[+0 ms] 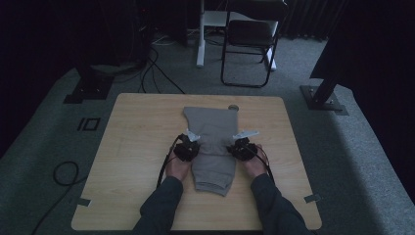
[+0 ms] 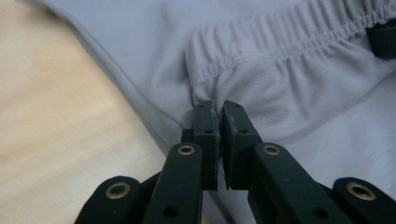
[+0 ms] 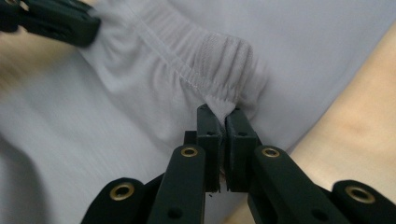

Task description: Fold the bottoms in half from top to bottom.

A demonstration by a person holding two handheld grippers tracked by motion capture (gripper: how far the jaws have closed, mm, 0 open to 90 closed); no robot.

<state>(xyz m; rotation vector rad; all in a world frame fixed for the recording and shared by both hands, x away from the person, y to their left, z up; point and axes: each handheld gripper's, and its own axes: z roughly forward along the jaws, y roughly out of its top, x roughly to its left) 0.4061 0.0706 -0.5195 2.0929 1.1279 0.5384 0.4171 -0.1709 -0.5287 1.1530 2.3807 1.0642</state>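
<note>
Jaws of the left gripper (image 2: 218, 108) are pressed together, pinching the waistband of the grey shorts (image 1: 213, 147). The right gripper (image 3: 218, 112) pinches the waistband's other end in the same way. The shorts lie folded on the table (image 1: 132, 147), in the middle.

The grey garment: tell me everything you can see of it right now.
The grey garment looks like soft knit, with a gathered elastic band. It lies partly folded, lengthwise, mid-table on the wooden table. The left gripper and right gripper each pinch a corner of the band, shut on the cloth.
</note>
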